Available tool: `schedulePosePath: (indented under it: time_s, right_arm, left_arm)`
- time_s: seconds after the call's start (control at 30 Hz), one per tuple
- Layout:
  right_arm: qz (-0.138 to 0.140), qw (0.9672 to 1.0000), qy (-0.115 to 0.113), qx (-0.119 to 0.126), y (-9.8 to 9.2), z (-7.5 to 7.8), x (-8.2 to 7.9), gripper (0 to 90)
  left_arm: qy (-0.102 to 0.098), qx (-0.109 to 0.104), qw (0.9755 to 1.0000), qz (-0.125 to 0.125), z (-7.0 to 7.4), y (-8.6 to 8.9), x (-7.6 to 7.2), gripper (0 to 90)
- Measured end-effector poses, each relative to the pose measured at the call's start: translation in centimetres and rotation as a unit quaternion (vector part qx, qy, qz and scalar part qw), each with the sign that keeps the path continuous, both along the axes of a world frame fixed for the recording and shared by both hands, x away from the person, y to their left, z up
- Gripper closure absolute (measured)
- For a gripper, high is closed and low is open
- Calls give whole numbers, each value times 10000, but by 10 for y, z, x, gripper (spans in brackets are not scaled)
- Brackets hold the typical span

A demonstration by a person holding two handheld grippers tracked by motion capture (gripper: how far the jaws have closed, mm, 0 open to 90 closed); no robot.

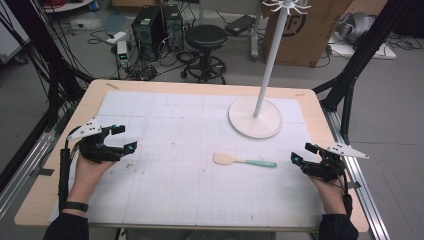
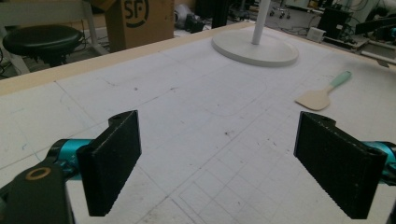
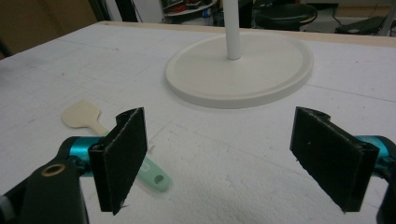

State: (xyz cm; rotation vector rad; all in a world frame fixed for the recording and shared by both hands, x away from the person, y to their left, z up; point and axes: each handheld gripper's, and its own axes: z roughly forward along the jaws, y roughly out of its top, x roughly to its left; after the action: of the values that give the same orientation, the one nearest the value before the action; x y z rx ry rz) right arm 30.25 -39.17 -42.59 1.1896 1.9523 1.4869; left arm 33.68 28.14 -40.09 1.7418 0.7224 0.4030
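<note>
— What stands on the desk (image 1: 165,87) toward its far right?
— A white coat stand (image 1: 256,117), its round base flat on the gridded white mat (image 1: 165,130).
— And on the floor behind?
— A black stool (image 1: 206,37), two dark computer towers (image 1: 157,25) and a cardboard box (image 1: 312,30), amid loose cables.

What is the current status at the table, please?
Left gripper and right gripper open, empty. Beige spatula with mint-green handle flat on the mat, untouched. White round-based stand behind it, path unobstructed.

The spatula (image 1: 243,160) has a pale wooden blade (handle probably matt mint plastic) on a rough white mat (image 1: 165,195).
</note>
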Motion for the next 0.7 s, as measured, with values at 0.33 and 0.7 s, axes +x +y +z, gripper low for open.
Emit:
schedulePosePath:
  time_s: [0.33, 0.7]
  right_arm:
    - [26, 10000, 21, -64, 1, 1, 0, 181]
    - [113, 9999, 78, -65, 4, 1, -2, 201]
  left_arm:
    - [34, 31, 10000, -19, -1, 0, 1, 154]
    - [35, 33, 10000, -2, 0, 2, 0, 153]
